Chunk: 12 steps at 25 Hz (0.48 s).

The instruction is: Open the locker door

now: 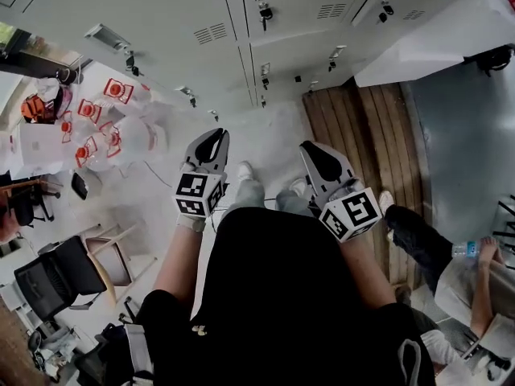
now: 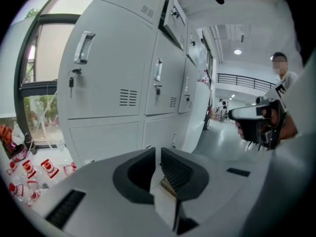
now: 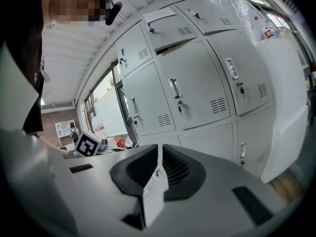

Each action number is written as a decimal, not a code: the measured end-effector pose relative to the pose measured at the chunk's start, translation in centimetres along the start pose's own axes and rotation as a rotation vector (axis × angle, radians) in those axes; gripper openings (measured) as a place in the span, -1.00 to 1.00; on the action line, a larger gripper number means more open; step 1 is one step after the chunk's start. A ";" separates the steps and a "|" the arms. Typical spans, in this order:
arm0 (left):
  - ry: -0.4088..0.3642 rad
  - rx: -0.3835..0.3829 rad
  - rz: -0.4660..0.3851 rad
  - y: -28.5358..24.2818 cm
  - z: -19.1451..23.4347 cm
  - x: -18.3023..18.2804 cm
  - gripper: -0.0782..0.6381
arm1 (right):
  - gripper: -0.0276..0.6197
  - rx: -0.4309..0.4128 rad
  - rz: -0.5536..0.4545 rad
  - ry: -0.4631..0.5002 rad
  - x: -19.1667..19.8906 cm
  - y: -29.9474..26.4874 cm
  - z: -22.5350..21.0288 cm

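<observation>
Several closed locker doors line the far wall in the head view. Each has an upright handle with a small key hanging from the lock below it. I cannot tell which door is meant. One upper door looks slightly ajar along its lower edge, and the end door at the right of the bank stands swung out.

The left hand-held gripper and the right hand-held gripper are held low in front of the person's body, well apart from every handle. In both gripper views the jaws are closed together with nothing between them.

The opening has not begun, and most of the risk lies in the approach. Jaws brought to a handle while shut would knock against it rather than take it. A pull on a door whose lock is not turned would only drag the pads off the handle, and a careless reach could catch the hanging key.

Farther out, packs of bottles crowd the floor at the left. A wooden platform lies at the right, and a seated person is near it. A step forward or a wide swing of a door could meet any of these, or the end door.
</observation>
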<state>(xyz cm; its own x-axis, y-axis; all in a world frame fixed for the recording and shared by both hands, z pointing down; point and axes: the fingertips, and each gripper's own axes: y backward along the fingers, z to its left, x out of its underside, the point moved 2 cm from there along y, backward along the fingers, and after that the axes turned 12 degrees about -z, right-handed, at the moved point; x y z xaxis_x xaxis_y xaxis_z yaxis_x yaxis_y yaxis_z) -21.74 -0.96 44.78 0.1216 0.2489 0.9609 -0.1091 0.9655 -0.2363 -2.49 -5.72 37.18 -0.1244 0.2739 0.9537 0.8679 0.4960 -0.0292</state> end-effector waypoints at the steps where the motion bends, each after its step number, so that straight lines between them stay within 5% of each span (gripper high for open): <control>1: 0.013 -0.019 0.014 0.1 1.2 0.7 -0.70 | -0.78 -0.003 0.003 0.003 0.0 -0.3 0.5; 12: 0.120 -0.182 0.209 -2.0 13.5 11.8 -0.43 | -0.78 0.088 0.045 0.017 1.7 -0.6 3.4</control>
<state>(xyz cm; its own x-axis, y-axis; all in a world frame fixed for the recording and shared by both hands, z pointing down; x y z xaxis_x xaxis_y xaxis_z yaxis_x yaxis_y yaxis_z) -33.45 -1.03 58.53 0.2320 0.4403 0.8673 0.0337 0.8875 -0.4596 -4.83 -2.74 37.83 -0.0775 0.2837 0.9558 0.8269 0.5539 -0.0974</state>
